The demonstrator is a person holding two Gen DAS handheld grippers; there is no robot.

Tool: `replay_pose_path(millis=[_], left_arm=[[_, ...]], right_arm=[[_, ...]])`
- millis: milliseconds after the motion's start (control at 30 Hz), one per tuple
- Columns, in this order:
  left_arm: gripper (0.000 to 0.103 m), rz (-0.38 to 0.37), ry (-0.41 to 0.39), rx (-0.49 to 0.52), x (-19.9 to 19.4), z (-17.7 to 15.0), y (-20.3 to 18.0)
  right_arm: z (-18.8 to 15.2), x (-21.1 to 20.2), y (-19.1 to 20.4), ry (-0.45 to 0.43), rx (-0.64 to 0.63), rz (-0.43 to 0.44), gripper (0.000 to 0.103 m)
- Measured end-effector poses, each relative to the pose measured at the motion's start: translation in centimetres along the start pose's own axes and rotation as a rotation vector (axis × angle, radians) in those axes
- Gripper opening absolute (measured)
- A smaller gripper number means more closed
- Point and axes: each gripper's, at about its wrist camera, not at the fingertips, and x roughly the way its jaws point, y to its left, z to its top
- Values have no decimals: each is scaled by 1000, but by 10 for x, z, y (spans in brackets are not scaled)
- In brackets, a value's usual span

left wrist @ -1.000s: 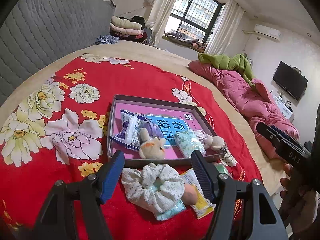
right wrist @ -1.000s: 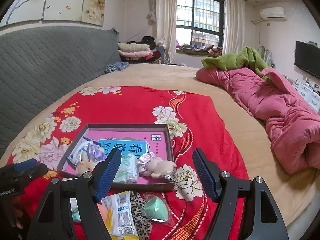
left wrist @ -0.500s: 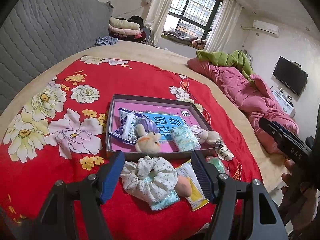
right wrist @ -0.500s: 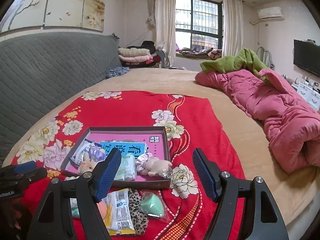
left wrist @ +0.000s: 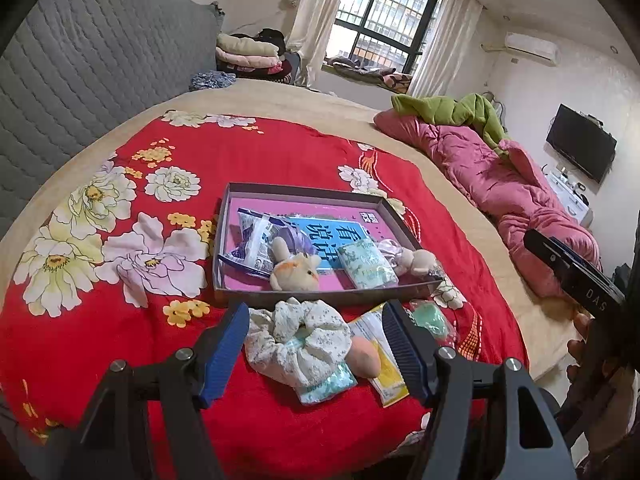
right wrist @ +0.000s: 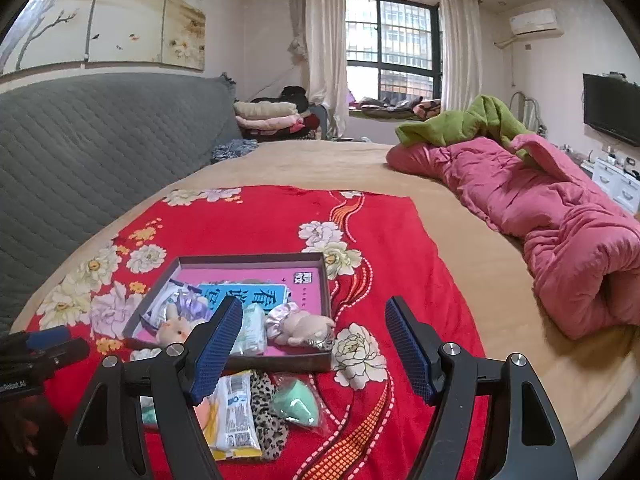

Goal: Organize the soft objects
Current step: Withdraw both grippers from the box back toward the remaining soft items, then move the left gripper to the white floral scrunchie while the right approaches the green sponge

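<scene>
So I had both grippers empty w/ jaws wide; left gripper (left wrist: pixel 316 346) hung over the floral scrunchie (left wrist: pixel 298 338), lying just outside the tray (left wrist: pixel 224 240), near side. Right gripper (right wrist: pixel 314 344) sat farther off, so left was nearer.

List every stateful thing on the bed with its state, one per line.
left gripper: open, empty
right gripper: open, empty
box: lidless, partly filled
floral scrunchie: outside box
green sponge: bagged, outside box
plush bunny: inside box
</scene>
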Motion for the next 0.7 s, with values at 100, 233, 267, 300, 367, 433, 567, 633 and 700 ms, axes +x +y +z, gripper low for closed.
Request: replay_pose_path(millis=[100, 233, 267, 300, 367, 433, 567, 633, 700], left_arm=[[69, -5, 8, 11, -1, -2, -6], [69, -13, 23, 20, 0, -5, -12], [69, -13, 27, 24, 0, -6, -14], [69, -13, 30, 28, 1, -7, -15], [69, -15, 38, 28, 2, -9, -17], [69, -18, 48, 28, 3, -11, -17], [69, -11, 66, 39, 5, -16, -19], [69, -10, 76, 38, 6, -19, -20], [69, -7, 85, 37, 7, -21, -20]], right_arm=[[-4, -2, 1, 4, -6, 8, 75], [-9, -5, 3, 9, -18, 21, 75], [-10, -6, 3, 10, -19, 24, 75], [-12, -6, 4, 12, -19, 28, 75], [-16, -7, 4, 19, -19, 38, 75], [-20, -6, 6, 28, -24, 46, 75], [-26, -5, 8, 41, -32, 60, 75], [-30, -4, 9, 47, -31, 69, 75], [-33, -3, 9, 55, -29, 75, 75]])
